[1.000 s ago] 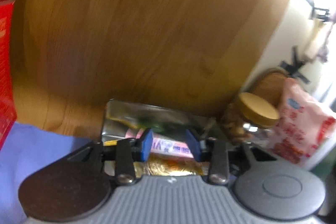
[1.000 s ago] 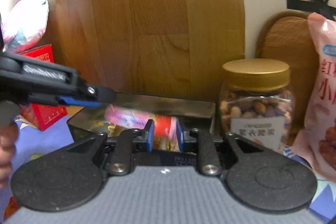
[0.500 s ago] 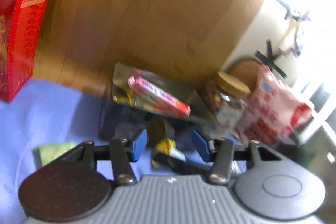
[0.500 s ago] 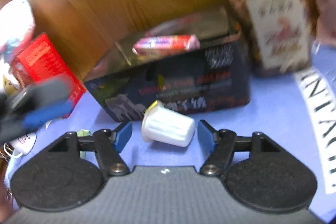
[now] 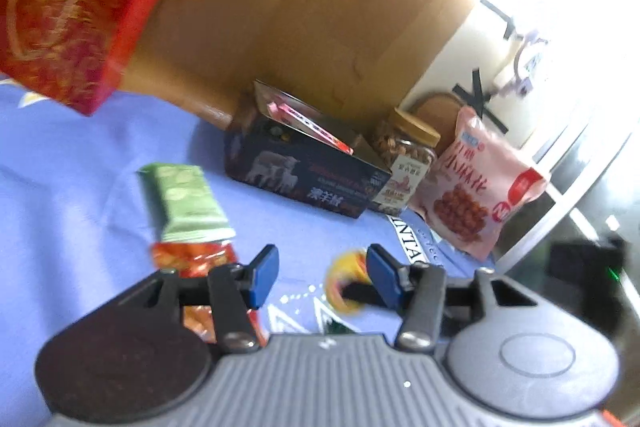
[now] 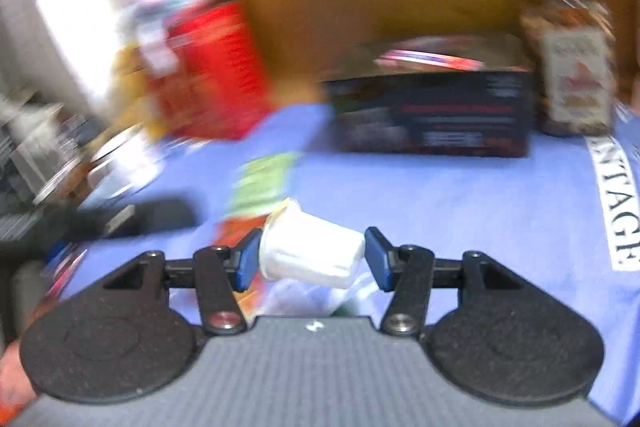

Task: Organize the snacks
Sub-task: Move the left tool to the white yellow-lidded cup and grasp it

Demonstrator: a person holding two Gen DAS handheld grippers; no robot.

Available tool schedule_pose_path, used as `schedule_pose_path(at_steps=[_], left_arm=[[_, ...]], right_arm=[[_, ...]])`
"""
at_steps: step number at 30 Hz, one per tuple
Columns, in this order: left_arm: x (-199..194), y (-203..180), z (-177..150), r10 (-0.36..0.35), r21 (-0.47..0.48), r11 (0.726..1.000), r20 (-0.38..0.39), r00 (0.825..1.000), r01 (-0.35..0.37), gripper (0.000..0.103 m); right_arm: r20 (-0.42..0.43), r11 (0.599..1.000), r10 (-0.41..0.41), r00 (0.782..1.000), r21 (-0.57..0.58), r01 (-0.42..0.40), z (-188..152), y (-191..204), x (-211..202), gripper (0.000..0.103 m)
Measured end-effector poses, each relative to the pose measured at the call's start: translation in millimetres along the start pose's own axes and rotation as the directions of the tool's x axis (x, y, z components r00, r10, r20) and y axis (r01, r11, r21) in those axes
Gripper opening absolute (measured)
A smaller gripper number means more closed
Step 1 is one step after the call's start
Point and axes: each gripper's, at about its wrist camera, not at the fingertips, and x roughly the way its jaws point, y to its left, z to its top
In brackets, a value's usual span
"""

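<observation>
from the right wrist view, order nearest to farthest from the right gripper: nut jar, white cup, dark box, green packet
1. white cup, lying on its side between the right gripper fingers
2. green packet, just beyond, to the left on the blue cloth
3. dark box, farther back, centre-right
4. nut jar, right of the box; about as far back, too close to call

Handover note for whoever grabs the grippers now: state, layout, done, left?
Left gripper: open, empty, above the blue cloth.
Right gripper: jaws just closing around a white cup lying on its side; grip not confirmed.
Layout: dark box by the wooden board, with a pink bar in it; nut jar and pink bag beside it.
Done: pink bar boxed.
Left: cup, green packet, orange packet, yellow sweet.
</observation>
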Motion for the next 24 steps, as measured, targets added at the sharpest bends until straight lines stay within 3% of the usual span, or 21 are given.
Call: schedule_pose_path(at_steps=[4, 9, 13, 16, 19, 24], left_arm=[[-24, 10, -18, 0.019, -0.018, 1.0, -0.008, 1.0, -0.02, 0.05], [-33, 14, -48, 0.041, -0.026, 0.999, -0.071, 0.997, -0.043, 0.05], [-35, 16, -66, 0.05, -0.044, 0.997, -0.105, 0.993, -0.055, 0.05], [-40, 18, -75, 0.055, -0.058, 0.996, -0.117, 0.992, -0.062, 0.05], [-48, 22, -79, 0.046, -0.084, 0.995, -0.115, 0.992, -0.056, 0.05], [-55, 30, -82, -0.006, -0.152, 0.988, -0.12, 0.993, -0.013, 0.048]], right_arm=[[-0.042, 0.985, 0.078, 0.996, -0.148, -0.084, -34, 40, -8, 0.057], [-0.063, 0.958, 0.002, 0.998, -0.285, -0.02, -76, 65, 3, 0.058], [-0.032, 0.952, -0.059, 0.998, -0.304, 0.047, -87, 66, 8, 0.058], [-0.035, 0.955, -0.057, 0.998, -0.293, 0.044, -87, 65, 7, 0.058], [-0.01, 0.955, -0.051, 0.999, -0.293, 0.045, -92, 65, -8, 0.067], [0.007, 0.955, -0.058, 0.998, -0.292, 0.057, -98, 61, -20, 0.067]])
